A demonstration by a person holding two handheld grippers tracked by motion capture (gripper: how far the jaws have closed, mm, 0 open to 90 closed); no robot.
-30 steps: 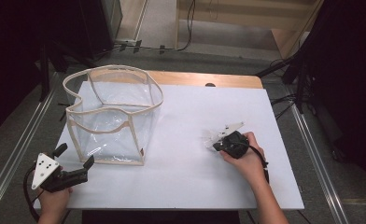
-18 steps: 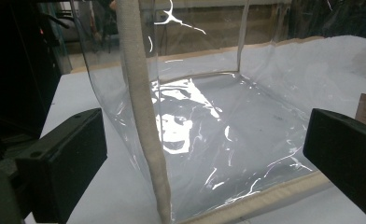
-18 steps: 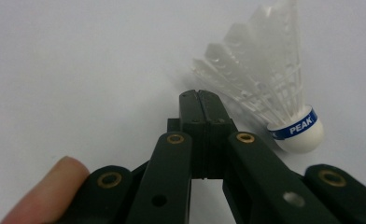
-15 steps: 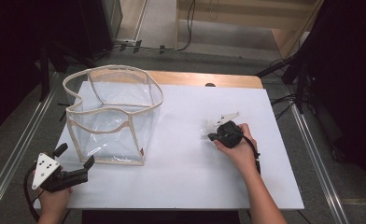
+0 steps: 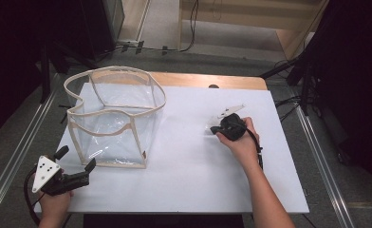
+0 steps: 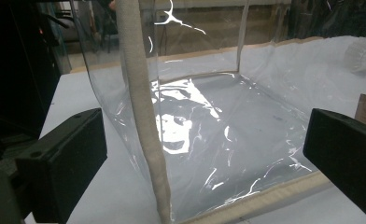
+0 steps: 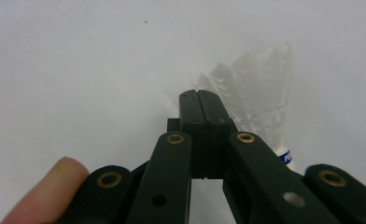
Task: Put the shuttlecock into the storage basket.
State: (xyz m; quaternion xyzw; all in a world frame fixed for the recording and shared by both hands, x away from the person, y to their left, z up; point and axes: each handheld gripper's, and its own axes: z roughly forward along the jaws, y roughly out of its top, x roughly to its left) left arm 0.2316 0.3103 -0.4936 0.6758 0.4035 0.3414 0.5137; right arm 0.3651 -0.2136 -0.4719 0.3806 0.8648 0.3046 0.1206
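- Since a second ago, the right gripper [image 5: 216, 127] has travelled away from the person's edge of the tabletop [image 5: 184, 185], towards its far right part, while the left gripper [image 5: 75, 167] has kept its place.
- Right gripper's jaws are pressed flat together in the right gripper view, with a white feathered shuttlecock [image 7: 260, 102] just behind them on the right; whether a feather is pinched between the pads I cannot tell.
- From the high view, the shuttlecock [image 5: 227, 114] sits at the tip of that gripper, over the right half of the tabletop, well apart from the bag.
- A clear plastic bag [image 5: 115, 118] with beige trim stands upright and open-topped on the left half of the tabletop.
- Left gripper waits at the near left corner, jaws wide apart and holding nothing, aimed at the bag's near corner seam [image 6: 144, 135].
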